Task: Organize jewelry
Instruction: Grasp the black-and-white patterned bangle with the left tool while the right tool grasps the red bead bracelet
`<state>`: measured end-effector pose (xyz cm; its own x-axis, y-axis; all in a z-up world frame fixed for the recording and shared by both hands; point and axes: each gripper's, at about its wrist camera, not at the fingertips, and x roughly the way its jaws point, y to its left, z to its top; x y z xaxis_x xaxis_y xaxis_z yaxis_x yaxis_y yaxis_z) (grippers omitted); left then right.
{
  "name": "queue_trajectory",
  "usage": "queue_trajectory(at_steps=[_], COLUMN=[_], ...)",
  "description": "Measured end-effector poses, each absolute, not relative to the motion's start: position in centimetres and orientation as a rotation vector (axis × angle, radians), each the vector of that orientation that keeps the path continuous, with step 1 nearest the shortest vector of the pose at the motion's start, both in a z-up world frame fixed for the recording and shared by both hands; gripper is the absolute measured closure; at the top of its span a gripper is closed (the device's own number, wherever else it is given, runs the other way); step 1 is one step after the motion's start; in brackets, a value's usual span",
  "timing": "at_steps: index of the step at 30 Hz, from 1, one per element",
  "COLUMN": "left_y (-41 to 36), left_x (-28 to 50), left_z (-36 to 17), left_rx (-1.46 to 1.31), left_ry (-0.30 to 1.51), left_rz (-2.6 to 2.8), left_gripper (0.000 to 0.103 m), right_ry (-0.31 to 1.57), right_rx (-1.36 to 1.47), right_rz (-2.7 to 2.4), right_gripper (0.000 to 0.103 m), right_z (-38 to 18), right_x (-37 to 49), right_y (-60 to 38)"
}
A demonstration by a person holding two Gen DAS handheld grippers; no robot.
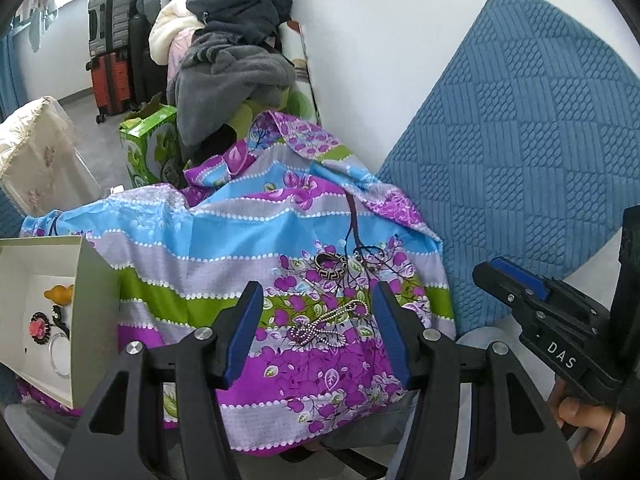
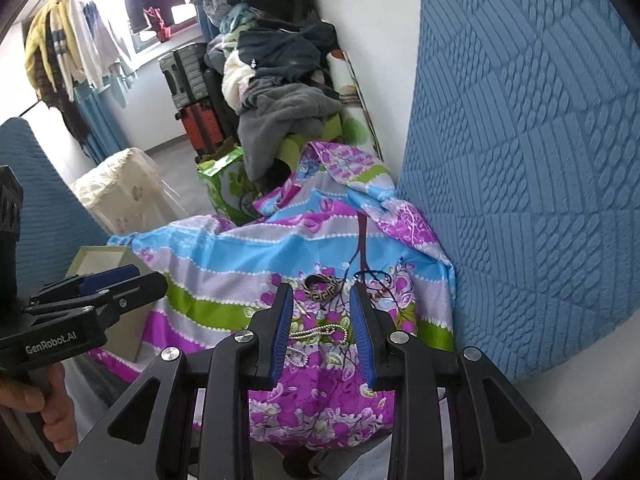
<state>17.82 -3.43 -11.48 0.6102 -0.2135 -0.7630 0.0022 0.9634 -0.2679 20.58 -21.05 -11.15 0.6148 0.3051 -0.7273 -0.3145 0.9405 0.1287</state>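
Note:
A silver beaded chain [image 1: 328,322] lies in loops on the flowered purple, blue and green cloth [image 1: 224,240]. Just beyond it lie a black-and-gold patterned bangle [image 1: 330,266] and a dark cord necklace [image 1: 370,252]. My left gripper [image 1: 318,288] hovers over the chain, open, with nothing between its blue pads. My right gripper [image 2: 320,292] stands beside it, jaws narrower but apart and empty, with the bangle [image 2: 320,286] and chain [image 2: 320,332] showing in the gap. A white box [image 1: 86,280] at the left holds a pink flower brooch [image 1: 38,326] and a clear ring [image 1: 60,356].
A blue quilted cushion [image 1: 520,140] leans on the white wall at the right of the cloth. Behind are a green carton [image 1: 150,148], a heap of clothes [image 1: 232,68] and suitcases [image 1: 112,52]. A hand [image 1: 588,420] holds the right gripper's handle.

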Motion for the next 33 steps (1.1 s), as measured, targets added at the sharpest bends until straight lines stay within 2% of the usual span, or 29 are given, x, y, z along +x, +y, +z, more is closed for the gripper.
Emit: queue_trajectory(at_steps=[21,24,33], left_y=[-5.9,-6.4,-7.3], left_x=[25.1,26.6,30.7], left_z=[-17.8,-19.4,-24.1], left_rx=[-0.242,-0.253,-0.285], left_ry=[1.047,1.069,1.141], left_rz=[-0.135,-0.149,-0.175], left_gripper=[0.046,0.046,0.058], right_ry=[0.970,0.971,0.993], right_rx=[0.000,-0.004,-0.009], right_rz=[0.321,0.311,0.306], right_gripper=[0.076,0.080,0.083], right_z=[-18.4,-20.0,-24.9], right_x=[27.0,28.3,32.0], right_y=[-22.5,-22.7,-23.0])
